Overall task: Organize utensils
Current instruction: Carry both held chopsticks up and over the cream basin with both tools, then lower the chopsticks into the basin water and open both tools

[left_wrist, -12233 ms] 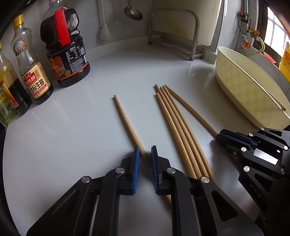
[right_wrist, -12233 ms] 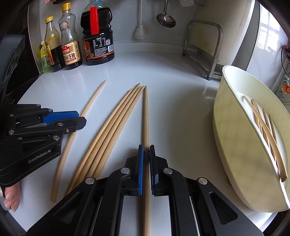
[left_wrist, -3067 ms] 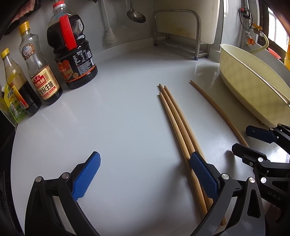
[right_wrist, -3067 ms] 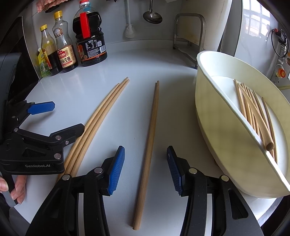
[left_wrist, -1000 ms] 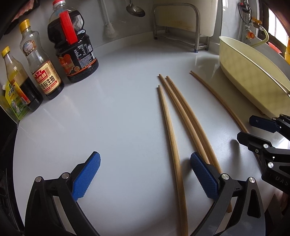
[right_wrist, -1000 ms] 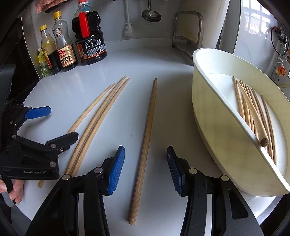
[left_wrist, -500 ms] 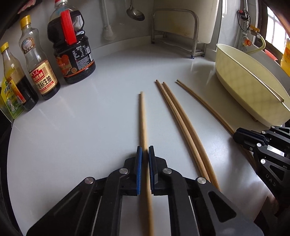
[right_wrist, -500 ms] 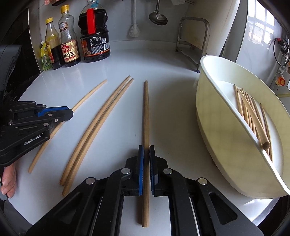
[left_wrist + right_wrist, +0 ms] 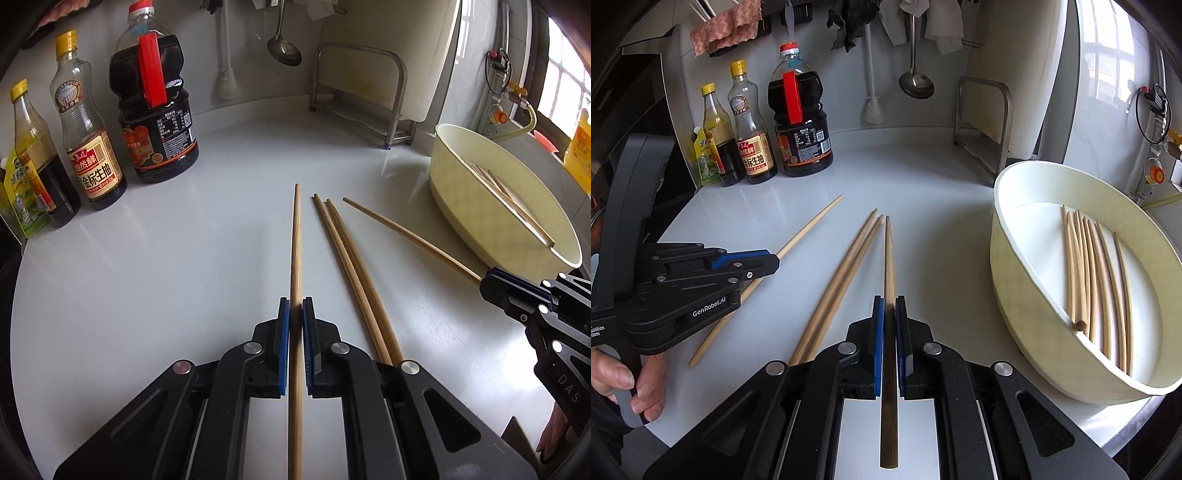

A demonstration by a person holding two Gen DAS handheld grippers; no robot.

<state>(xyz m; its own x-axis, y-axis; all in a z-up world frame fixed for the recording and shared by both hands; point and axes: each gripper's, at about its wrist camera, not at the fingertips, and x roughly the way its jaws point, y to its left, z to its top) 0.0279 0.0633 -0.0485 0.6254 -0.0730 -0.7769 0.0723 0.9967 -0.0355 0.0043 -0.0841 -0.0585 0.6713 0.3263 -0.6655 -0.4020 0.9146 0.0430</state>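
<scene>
Both grippers have lifted since half a second ago, each carrying its chopstick up off the white counter (image 9: 147, 258). Off to the right sits the cream tub (image 9: 1008, 258), holding a row of pale wooden chopsticks laid side by side. Two loose chopsticks (image 9: 838, 284) lie touching each other on the counter between the grippers. Left gripper (image 9: 296, 317): blue pads clamped on a long, round, light-brown chopstick (image 9: 296, 240). Right gripper (image 9: 889, 314): pinched shut on another chopstick (image 9: 889, 258), its darker butt end poking back.
</scene>
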